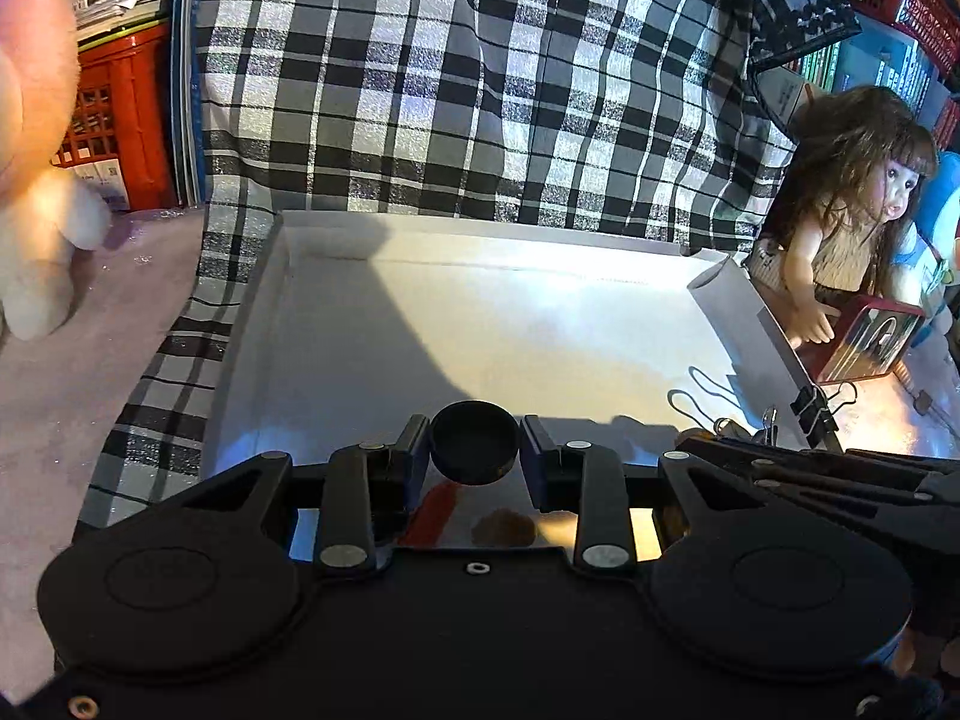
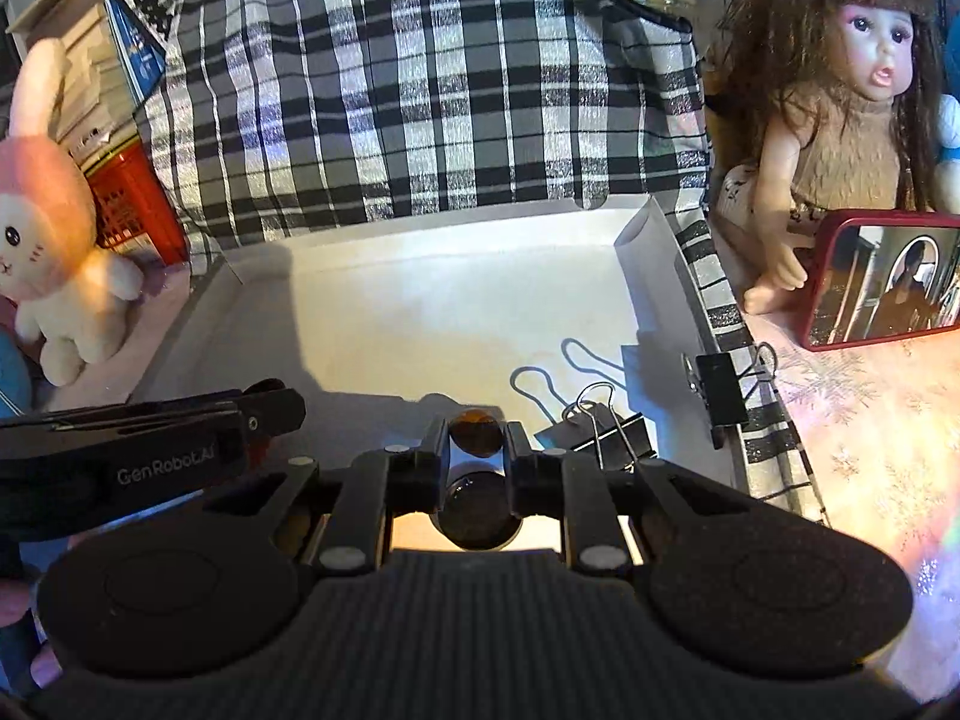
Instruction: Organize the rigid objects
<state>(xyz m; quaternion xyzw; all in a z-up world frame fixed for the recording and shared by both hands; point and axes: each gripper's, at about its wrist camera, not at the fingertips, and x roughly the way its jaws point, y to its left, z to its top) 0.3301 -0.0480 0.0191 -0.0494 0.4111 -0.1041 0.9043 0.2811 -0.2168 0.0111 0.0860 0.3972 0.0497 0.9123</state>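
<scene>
My left gripper (image 1: pixel 474 450) is shut on a black round cap (image 1: pixel 474 441), held low over the near edge of a shallow white box (image 1: pixel 480 225). My right gripper (image 2: pixel 477 438) is shut on a small dark brown round object with an orange top (image 2: pixel 477 429), also over the box's near edge. The two grippers hang side by side, the left one showing at the left of the right wrist view. A black binder clip (image 2: pixel 606 432) lies inside the box just right of my right fingers. Another binder clip (image 2: pixel 723 390) is clamped on the box's right wall.
The box rests on black-and-white plaid cloth (image 2: pixel 420 90). A doll (image 2: pixel 852 120) sits at the right behind a red-framed phone (image 2: pixel 888 282). A pink and white plush rabbit (image 2: pixel 48 228) stands at the left. Red crates (image 1: pixel 126 114) and stacked books lie behind.
</scene>
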